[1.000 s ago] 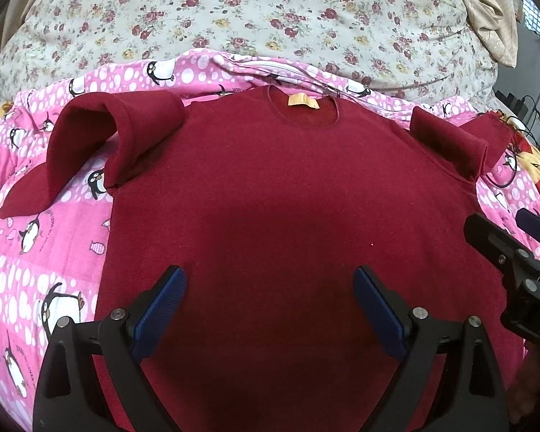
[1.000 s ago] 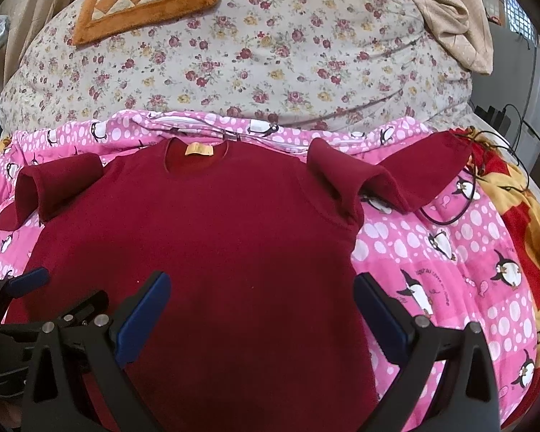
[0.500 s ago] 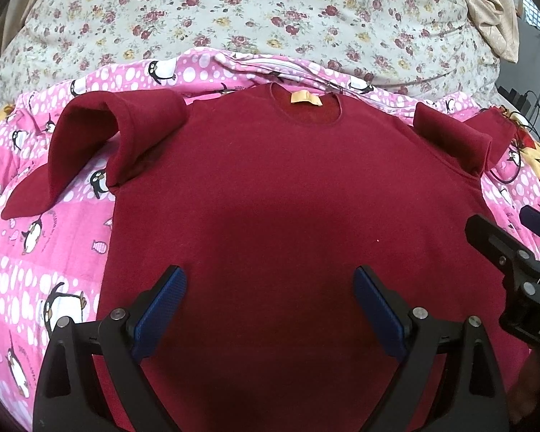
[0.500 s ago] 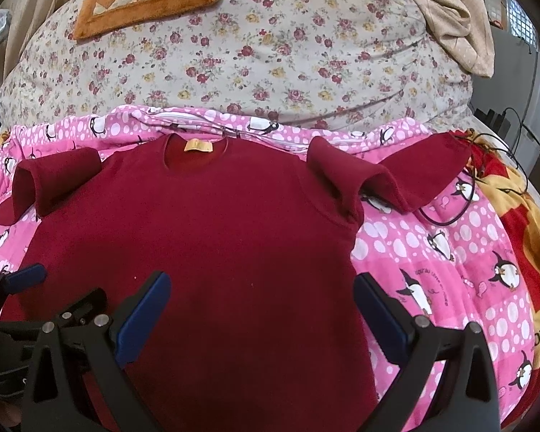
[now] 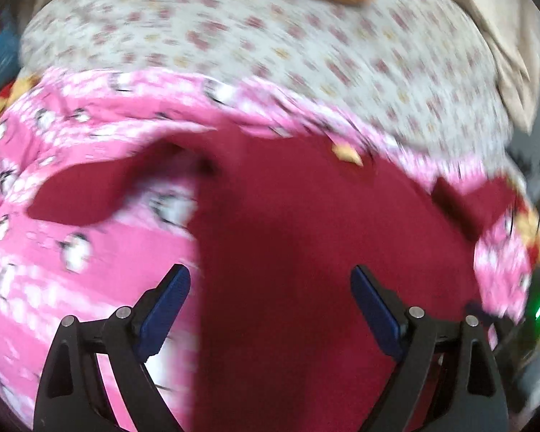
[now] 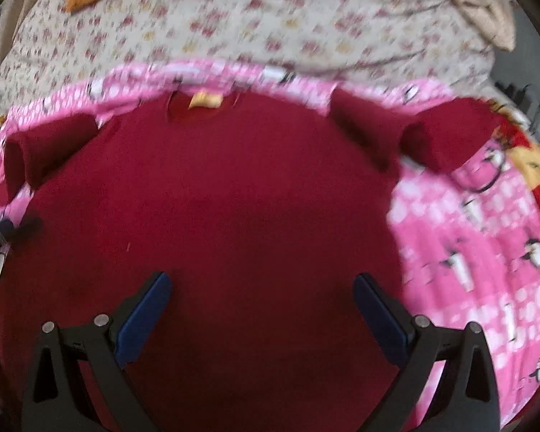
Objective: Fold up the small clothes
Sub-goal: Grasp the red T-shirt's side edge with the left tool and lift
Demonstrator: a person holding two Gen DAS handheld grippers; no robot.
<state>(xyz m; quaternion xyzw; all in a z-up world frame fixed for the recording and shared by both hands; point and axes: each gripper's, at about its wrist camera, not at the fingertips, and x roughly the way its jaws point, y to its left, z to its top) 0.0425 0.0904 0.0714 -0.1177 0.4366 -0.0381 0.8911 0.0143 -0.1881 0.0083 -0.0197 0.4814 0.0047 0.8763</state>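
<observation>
Both grippers stand with jaws spread wide and nothing between the pads. The left gripper (image 5: 270, 309) hovers over the left side edge of the maroon shirt (image 5: 306, 252); the right gripper (image 6: 262, 309) hovers over its body. The shirt lies flat, front down, on the pink penguin blanket (image 6: 486, 270), both sleeves curled. Beyond it lies the floral quilt (image 6: 270, 18). Recommended: pinch each sleeve at the cuff, lay it flat inward, then fold the sides.

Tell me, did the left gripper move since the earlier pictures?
Yes. The left gripper swung left: the dark red fleece sweater and its yellow neck label now sit further right in its view, and more pink penguin blanket shows.
</observation>
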